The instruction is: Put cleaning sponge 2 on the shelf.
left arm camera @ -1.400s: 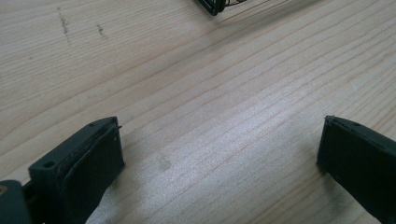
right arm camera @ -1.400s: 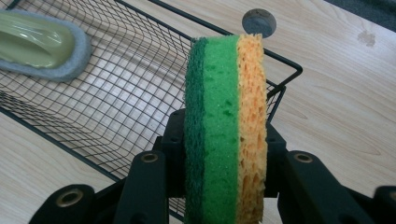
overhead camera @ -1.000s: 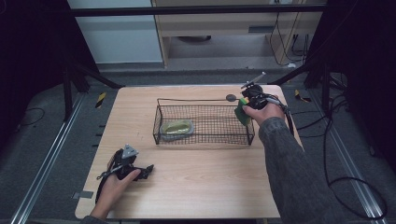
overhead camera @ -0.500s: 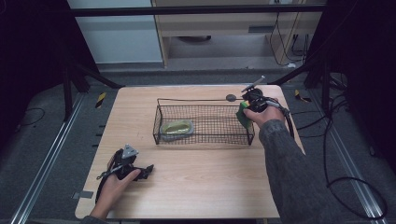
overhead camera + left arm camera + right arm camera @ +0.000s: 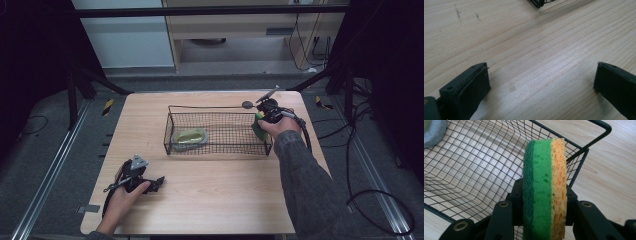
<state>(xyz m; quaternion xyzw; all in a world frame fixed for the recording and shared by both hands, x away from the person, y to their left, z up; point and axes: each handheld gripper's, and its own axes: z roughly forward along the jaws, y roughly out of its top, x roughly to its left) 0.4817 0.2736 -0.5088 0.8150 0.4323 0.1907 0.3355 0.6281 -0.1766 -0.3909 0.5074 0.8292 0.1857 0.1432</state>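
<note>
1. Nearest the table's (image 5: 215, 190) front edge, well in front of the wire basket (image 5: 217, 132) and off its left corner, the left gripper (image 5: 159, 181) lies on the bare wood in the person's left hand (image 5: 122, 200).
2. Left gripper view: its jaws are spread wide with nothing but wood grain between them; a corner of the basket (image 5: 537, 3) shows at the top edge, well apart from the pads.
3. At the basket's right end, the right gripper (image 5: 260, 125) is held by the right hand (image 5: 280, 127), sleeve running back toward the near edge.
4. Right gripper view: the jaws are clamped on a sponge (image 5: 545, 187), one pad on the green scouring face, the other on the yellow foam face. The sponge stands on edge, upright between the pads.
5. The sponge (image 5: 258, 126) sits at the basket's right end wall, over the mesh floor; whether it touches the mesh cannot be told.
6. Inside the basket, toward its left end, a second sponge (image 5: 189, 136) with a pale grey rim lies flat, well apart from the gripped one.
</note>
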